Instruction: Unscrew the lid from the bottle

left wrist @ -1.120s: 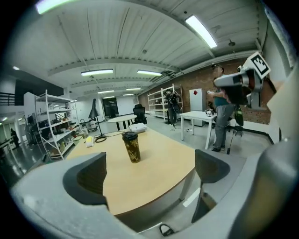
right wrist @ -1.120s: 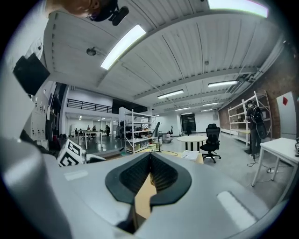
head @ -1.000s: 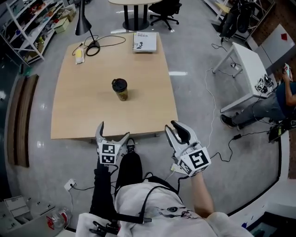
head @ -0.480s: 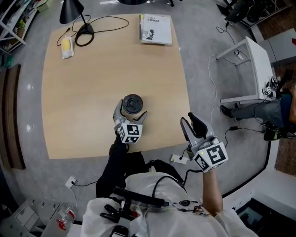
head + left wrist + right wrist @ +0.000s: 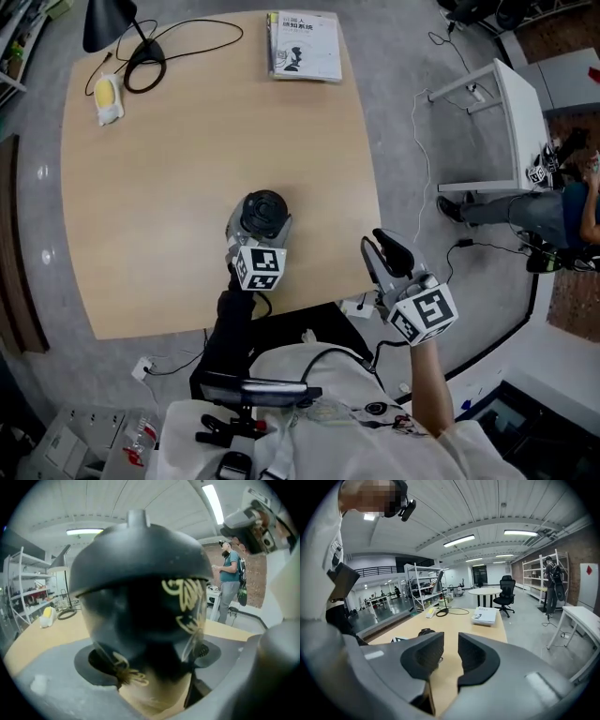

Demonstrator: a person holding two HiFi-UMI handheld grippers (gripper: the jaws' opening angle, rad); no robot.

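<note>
bottle (image 5: 154,691) standing capped near the front edge of the table (image 5: 159,159), caught in your left gripper (image 5: 260,234)

you are closing the left jaws on the bottle's body, their pads pressing against its two sides below the lid (image 5: 264,213). the lid is sitting on, dark, smooth and domed with a small knob on top, hiding whatever is inside. the body is showing a dark glossy band with gold scrollwork above a tan base. the tabletop is looking like pale matte wood. you are holding your right gripper (image 5: 382,255) off the table's front right corner, its ribbed black pads closing to a narrow slit with nothing between them.
</note>
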